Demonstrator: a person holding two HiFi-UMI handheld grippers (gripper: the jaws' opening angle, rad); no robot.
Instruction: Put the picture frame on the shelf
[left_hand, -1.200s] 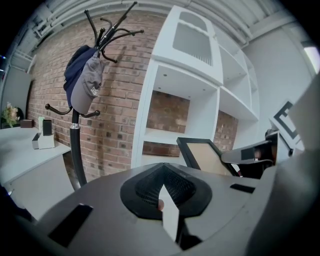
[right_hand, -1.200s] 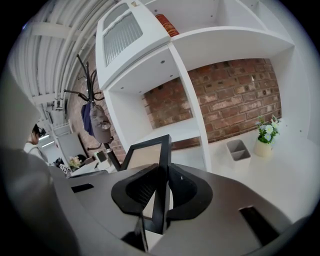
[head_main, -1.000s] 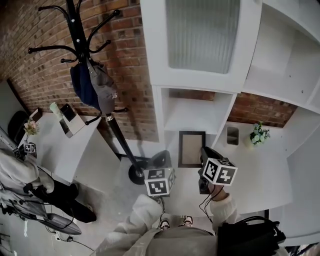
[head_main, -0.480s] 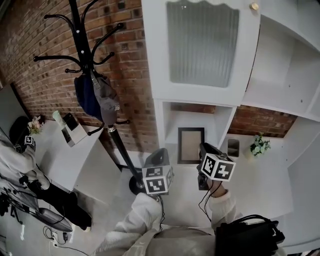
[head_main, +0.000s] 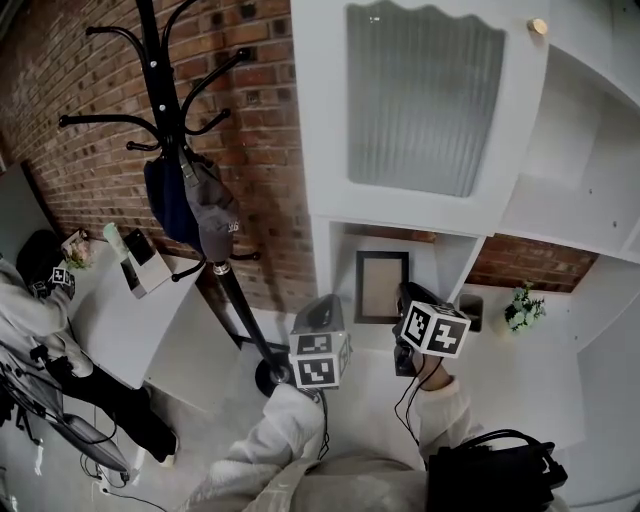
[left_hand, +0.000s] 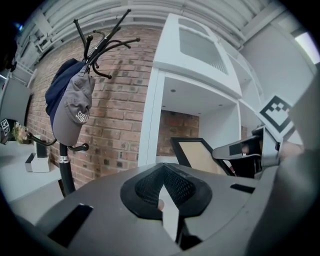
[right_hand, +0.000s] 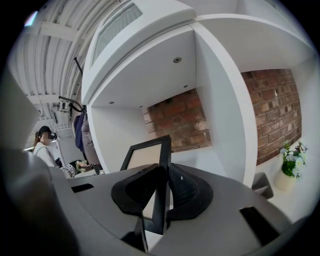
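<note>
Picture frame sits edgewise between right gripper's fingers.

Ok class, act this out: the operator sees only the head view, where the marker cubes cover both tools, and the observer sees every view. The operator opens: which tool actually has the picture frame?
Observer: The right tool. Its own view shows the jaws shut on the black border of the picture frame.
Operator: And the left tool?
Observer: The left tool has its jaws together at the tips and touches no part of the frame.
Operator: How is the frame sitting in the grip?
Observer: From the right gripper view, the gripped edge runs straight up and down, and the open shelf compartment lies beyond it.
</note>
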